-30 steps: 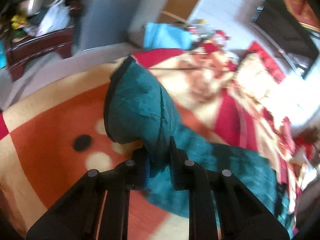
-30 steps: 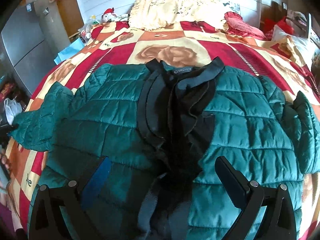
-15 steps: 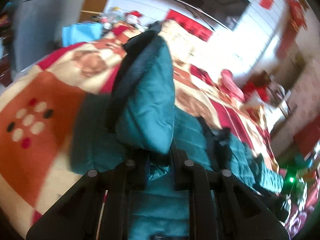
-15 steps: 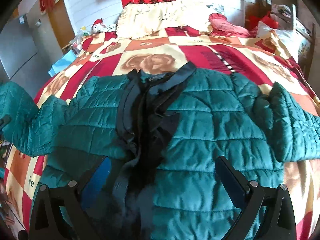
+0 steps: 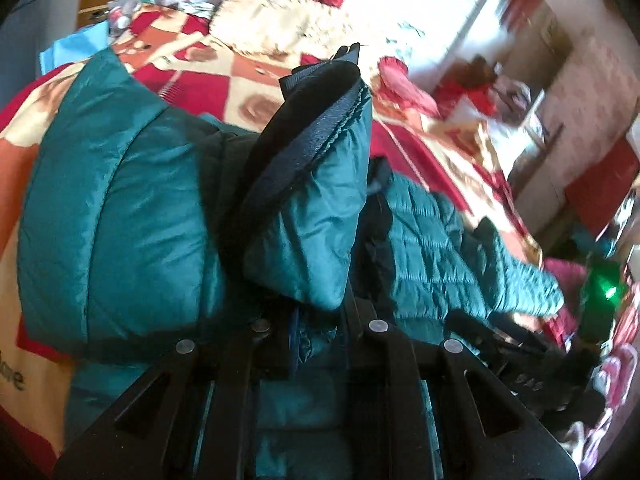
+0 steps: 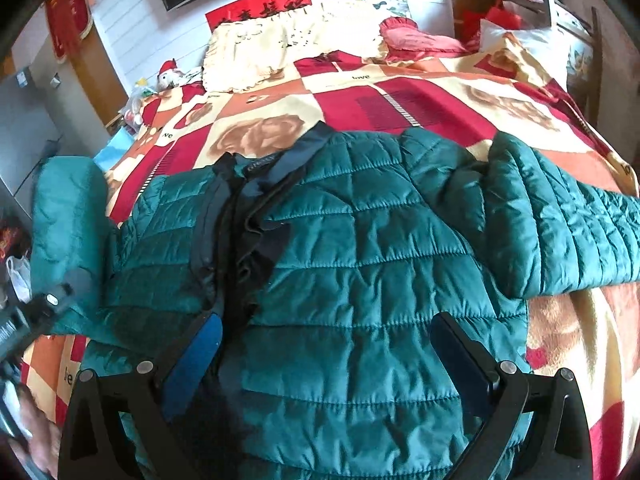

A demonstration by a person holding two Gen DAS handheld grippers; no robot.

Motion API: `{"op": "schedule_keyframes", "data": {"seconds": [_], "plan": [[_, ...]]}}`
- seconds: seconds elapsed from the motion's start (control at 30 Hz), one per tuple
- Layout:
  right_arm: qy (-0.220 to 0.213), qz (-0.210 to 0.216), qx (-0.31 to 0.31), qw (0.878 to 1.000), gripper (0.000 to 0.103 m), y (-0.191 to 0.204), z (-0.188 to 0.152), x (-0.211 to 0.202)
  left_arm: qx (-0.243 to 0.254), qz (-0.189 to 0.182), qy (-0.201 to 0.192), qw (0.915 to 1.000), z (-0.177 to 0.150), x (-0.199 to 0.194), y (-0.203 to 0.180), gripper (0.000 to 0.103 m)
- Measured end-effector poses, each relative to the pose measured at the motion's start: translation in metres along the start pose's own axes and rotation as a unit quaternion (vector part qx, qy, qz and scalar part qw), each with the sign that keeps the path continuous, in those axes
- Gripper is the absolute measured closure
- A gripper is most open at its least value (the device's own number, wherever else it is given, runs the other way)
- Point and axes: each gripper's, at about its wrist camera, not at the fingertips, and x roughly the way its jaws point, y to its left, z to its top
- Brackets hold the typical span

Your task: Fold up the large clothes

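A teal quilted jacket (image 6: 360, 264) with a dark open front lies face up on the bed. My left gripper (image 5: 316, 312) is shut on the cuff end of its left sleeve (image 5: 312, 216), held raised above the jacket body; the dark cuff stands up. That raised sleeve (image 6: 68, 216) and the left gripper (image 6: 36, 312) show at the left edge of the right wrist view. My right gripper (image 6: 324, 344) is open and empty above the jacket's lower front. The right sleeve (image 6: 560, 232) lies spread out to the right.
The bed has a red, orange and cream patterned blanket (image 6: 400, 100). Cream pillows (image 6: 280, 48) and a red cushion (image 6: 416, 36) lie at the headboard. Soft toys (image 6: 168, 76) sit at the far left corner. A grey cabinet (image 6: 20, 128) stands left of the bed.
My left gripper has lifted the sleeve and swung it right, over the jacket body. The right gripper has drifted right and stayed open.
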Motion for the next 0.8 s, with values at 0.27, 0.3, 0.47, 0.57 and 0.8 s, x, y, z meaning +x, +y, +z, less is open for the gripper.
{"op": "schedule_keyframes", "data": {"seconds": [0.27,0.3,0.47,0.57,0.8], "plan": [[0.000,-0.005,0.028,1.000,0.000,-0.023,-0.001,0.000,0.008,0.012,0.048,0.9988,-0.019,0.043,-0.013,0.089],[0.002,-0.003,0.035,0.999,0.000,-0.026,-0.002,0.001,0.004,0.011,0.050,0.9987,-0.020,0.045,-0.013,0.088],[0.016,0.006,0.057,0.998,0.000,-0.038,-0.004,0.004,-0.026,-0.043,0.066,0.9966,-0.019,0.043,-0.009,0.055],[0.019,0.019,0.068,0.997,0.000,-0.041,-0.004,0.004,-0.009,-0.055,0.067,0.9962,-0.018,0.025,-0.016,0.047],[0.023,0.067,0.077,0.995,0.000,-0.027,-0.001,0.001,0.034,-0.014,0.013,0.9992,-0.017,-0.047,0.007,0.047]]}}
